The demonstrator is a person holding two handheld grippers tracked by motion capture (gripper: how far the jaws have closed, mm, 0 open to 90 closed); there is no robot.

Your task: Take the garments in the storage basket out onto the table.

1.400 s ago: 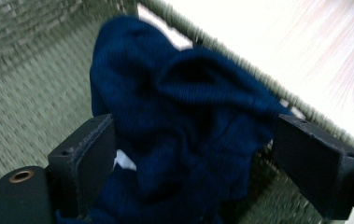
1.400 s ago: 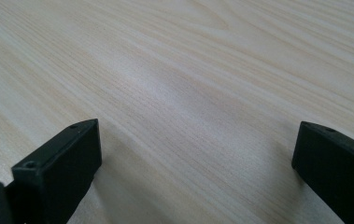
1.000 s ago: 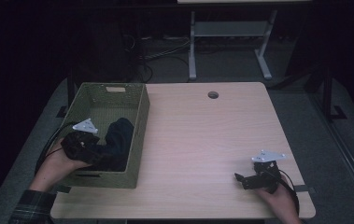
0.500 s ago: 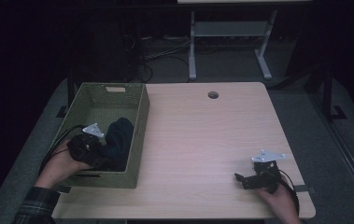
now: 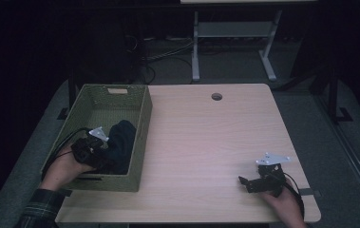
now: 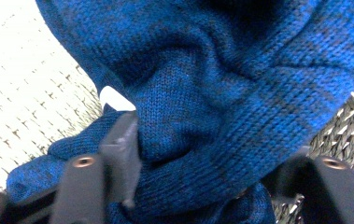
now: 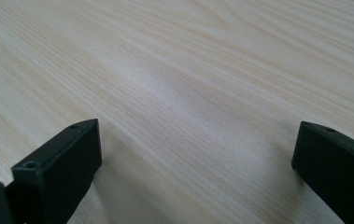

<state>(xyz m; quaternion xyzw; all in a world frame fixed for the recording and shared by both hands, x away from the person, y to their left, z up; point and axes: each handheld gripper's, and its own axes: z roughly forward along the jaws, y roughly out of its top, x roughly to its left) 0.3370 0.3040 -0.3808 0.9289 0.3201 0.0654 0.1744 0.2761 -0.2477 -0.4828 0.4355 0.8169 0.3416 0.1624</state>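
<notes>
Left gripper (image 5: 102, 151) jaws just closed, now pinching blue knit garment (image 6: 221, 93) inside the woven basket (image 5: 142, 118); lift-out pending; right gripper (image 5: 248, 182) wide open, empty, right of basket.

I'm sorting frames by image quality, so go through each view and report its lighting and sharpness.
High view: dim, the room behind black, the blue knit garment in the woven basket almost black. Left gripper view: bright, knit stitches crisp, the basket floor washed out, the near jaws soft. Right gripper view: evenly lit table, a pale sheen mid-frame, soft shadows beside the jaws.
</notes>
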